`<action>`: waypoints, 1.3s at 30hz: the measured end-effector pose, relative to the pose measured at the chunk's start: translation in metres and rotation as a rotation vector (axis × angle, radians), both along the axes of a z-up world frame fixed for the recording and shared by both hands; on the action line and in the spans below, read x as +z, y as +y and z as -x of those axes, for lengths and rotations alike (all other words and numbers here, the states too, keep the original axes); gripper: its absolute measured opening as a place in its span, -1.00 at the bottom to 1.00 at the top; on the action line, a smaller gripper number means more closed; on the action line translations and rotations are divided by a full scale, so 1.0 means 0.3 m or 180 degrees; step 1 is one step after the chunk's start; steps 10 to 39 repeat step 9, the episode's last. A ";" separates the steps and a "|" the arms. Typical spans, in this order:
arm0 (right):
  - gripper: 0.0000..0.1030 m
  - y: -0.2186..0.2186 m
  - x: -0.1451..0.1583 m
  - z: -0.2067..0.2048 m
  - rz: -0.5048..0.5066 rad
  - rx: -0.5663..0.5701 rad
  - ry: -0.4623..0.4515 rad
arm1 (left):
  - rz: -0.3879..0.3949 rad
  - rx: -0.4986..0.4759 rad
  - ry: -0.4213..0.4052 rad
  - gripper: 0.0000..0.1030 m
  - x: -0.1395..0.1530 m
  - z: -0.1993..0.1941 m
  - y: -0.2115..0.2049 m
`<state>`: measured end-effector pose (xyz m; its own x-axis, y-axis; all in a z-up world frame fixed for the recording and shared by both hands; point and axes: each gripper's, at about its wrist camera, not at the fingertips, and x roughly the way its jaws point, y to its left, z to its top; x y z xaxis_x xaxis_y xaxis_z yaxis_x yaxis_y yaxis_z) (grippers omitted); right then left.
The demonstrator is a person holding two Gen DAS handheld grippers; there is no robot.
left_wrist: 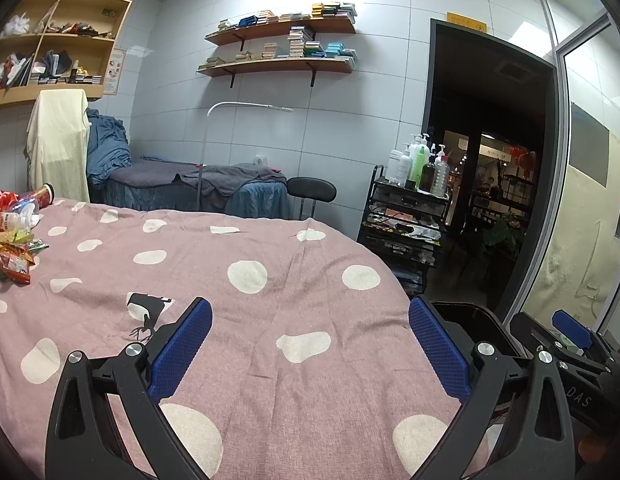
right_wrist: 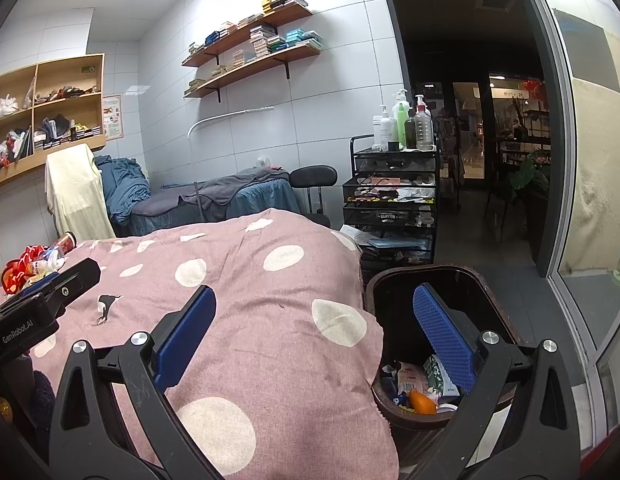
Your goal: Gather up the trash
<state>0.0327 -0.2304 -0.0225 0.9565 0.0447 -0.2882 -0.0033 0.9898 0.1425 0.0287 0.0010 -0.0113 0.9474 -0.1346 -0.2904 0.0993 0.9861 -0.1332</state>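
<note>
- Left gripper – fingers spread wide, empty, above the spotted pink blanket.
- Right gripper – likewise agape, empty, by the brown bin.
- Trash pile lies at the blanket's far left; more wrappers sit inside the bin.

2 tongs, 1 bin, 2 wall shelves

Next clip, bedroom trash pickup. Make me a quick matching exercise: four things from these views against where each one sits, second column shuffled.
Things:
1. snack wrappers
2. pump bottles
3. trash bin
4. cream towel

Places:
A. on top of the black mesh cart
B. draped below the wooden cubby shelf
C. far left of the dotted pink bedspread
D. on the floor at the bed's right edge

Pairs: 1-C, 2-A, 3-D, 4-B
</note>
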 end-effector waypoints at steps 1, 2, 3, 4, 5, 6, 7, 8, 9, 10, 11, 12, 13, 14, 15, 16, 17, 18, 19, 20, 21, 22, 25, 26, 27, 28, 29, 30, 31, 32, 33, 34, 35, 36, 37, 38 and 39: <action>0.89 -0.001 -0.001 0.001 -0.0002 -0.0002 0.0003 | -0.0001 -0.0002 0.0008 0.90 -0.002 -0.003 0.000; 0.89 -0.001 0.000 0.002 -0.0005 -0.0004 0.0002 | 0.0000 -0.0006 0.0016 0.90 -0.003 -0.005 0.000; 0.89 -0.001 0.001 0.000 -0.0003 -0.0002 0.0003 | 0.0001 -0.0006 0.0020 0.90 -0.004 -0.006 0.002; 0.89 -0.001 0.000 0.001 -0.0002 -0.0001 0.0005 | 0.0004 0.0000 0.0022 0.90 -0.005 -0.002 -0.001; 0.89 -0.001 0.000 0.001 -0.0001 0.0000 0.0006 | 0.0005 -0.0002 0.0019 0.90 -0.006 -0.006 0.002; 0.89 -0.001 0.001 0.000 -0.0001 -0.0001 0.0006 | 0.0006 0.0000 0.0020 0.90 -0.007 -0.009 0.005; 0.89 -0.001 0.000 0.001 -0.0003 0.0000 0.0008 | 0.0005 0.0007 0.0023 0.90 -0.008 -0.008 0.005; 0.89 -0.002 -0.001 0.001 -0.0005 0.0002 0.0014 | 0.0004 0.0011 0.0028 0.90 -0.010 -0.005 0.003; 0.89 -0.003 -0.003 0.000 -0.0011 0.0006 0.0028 | 0.0007 0.0012 0.0034 0.90 -0.007 -0.009 0.010; 0.89 -0.003 -0.003 0.000 -0.0011 0.0006 0.0028 | 0.0007 0.0012 0.0034 0.90 -0.007 -0.009 0.010; 0.89 -0.003 -0.003 0.000 -0.0011 0.0006 0.0028 | 0.0007 0.0012 0.0034 0.90 -0.007 -0.009 0.010; 0.89 -0.003 -0.003 0.000 -0.0011 0.0006 0.0028 | 0.0007 0.0012 0.0034 0.90 -0.007 -0.009 0.010; 0.89 -0.003 -0.003 0.000 -0.0011 0.0006 0.0028 | 0.0007 0.0012 0.0034 0.90 -0.007 -0.009 0.010; 0.89 -0.003 -0.003 0.000 -0.0011 0.0006 0.0028 | 0.0007 0.0012 0.0034 0.90 -0.007 -0.009 0.010; 0.89 -0.003 -0.003 0.000 -0.0011 0.0006 0.0028 | 0.0007 0.0012 0.0034 0.90 -0.007 -0.009 0.010; 0.89 -0.003 -0.003 0.000 -0.0011 0.0006 0.0028 | 0.0007 0.0012 0.0034 0.90 -0.007 -0.009 0.010; 0.89 -0.003 -0.003 0.000 -0.0011 0.0006 0.0028 | 0.0007 0.0012 0.0034 0.90 -0.007 -0.009 0.010; 0.89 -0.003 -0.003 0.000 -0.0011 0.0006 0.0028 | 0.0007 0.0012 0.0034 0.90 -0.007 -0.009 0.010; 0.89 -0.003 -0.003 0.000 -0.0011 0.0006 0.0028 | 0.0007 0.0012 0.0034 0.90 -0.007 -0.009 0.010; 0.89 -0.003 -0.003 0.000 -0.0011 0.0006 0.0028 | 0.0007 0.0012 0.0034 0.90 -0.007 -0.009 0.010; 0.89 -0.003 -0.003 0.000 -0.0011 0.0006 0.0028 | 0.0007 0.0012 0.0034 0.90 -0.007 -0.009 0.010; 0.89 -0.003 -0.003 0.000 -0.0011 0.0006 0.0028 | 0.0007 0.0012 0.0034 0.90 -0.007 -0.009 0.010; 0.89 -0.003 -0.003 0.000 -0.0011 0.0006 0.0028 | 0.0007 0.0012 0.0034 0.90 -0.007 -0.009 0.010; 0.89 -0.003 -0.003 0.000 -0.0011 0.0006 0.0028 | 0.0007 0.0012 0.0034 0.90 -0.007 -0.009 0.010; 0.89 -0.003 -0.003 0.000 -0.0011 0.0006 0.0028 | 0.0007 0.0012 0.0034 0.90 -0.007 -0.009 0.010; 0.89 -0.003 -0.003 0.000 -0.0011 0.0006 0.0028 | 0.0007 0.0012 0.0034 0.90 -0.007 -0.009 0.010; 0.89 -0.003 -0.003 0.000 -0.0011 0.0006 0.0028 | 0.0007 0.0012 0.0034 0.90 -0.007 -0.009 0.010; 0.89 -0.003 -0.003 0.000 -0.0011 0.0006 0.0028 | 0.0007 0.0012 0.0034 0.90 -0.007 -0.009 0.010; 0.89 -0.003 -0.003 0.000 -0.0011 0.0006 0.0028 | 0.0007 0.0012 0.0034 0.90 -0.007 -0.009 0.010; 0.89 -0.003 -0.003 0.000 -0.0011 0.0006 0.0028 | 0.0007 0.0012 0.0034 0.90 -0.007 -0.009 0.010; 0.89 -0.003 -0.003 0.000 -0.0011 0.0006 0.0028 | 0.0007 0.0012 0.0034 0.90 -0.007 -0.009 0.010; 0.89 -0.003 -0.003 0.000 -0.0011 0.0006 0.0028 | 0.0007 0.0012 0.0034 0.90 -0.007 -0.009 0.010; 0.89 -0.003 -0.003 0.000 -0.0011 0.0006 0.0028 | 0.0007 0.0012 0.0034 0.90 -0.007 -0.009 0.010; 0.89 -0.003 -0.003 0.000 -0.0011 0.0006 0.0028 | 0.0007 0.0012 0.0034 0.90 -0.007 -0.009 0.010; 0.89 -0.003 -0.003 0.000 -0.0011 0.0006 0.0028 | 0.0007 0.0012 0.0034 0.90 -0.007 -0.009 0.010; 0.89 -0.003 -0.003 0.000 -0.0011 0.0006 0.0028 | 0.0007 0.0012 0.0034 0.90 -0.007 -0.009 0.010; 0.89 -0.003 -0.003 0.000 -0.0011 0.0006 0.0028 | 0.0007 0.0012 0.0034 0.90 -0.007 -0.009 0.010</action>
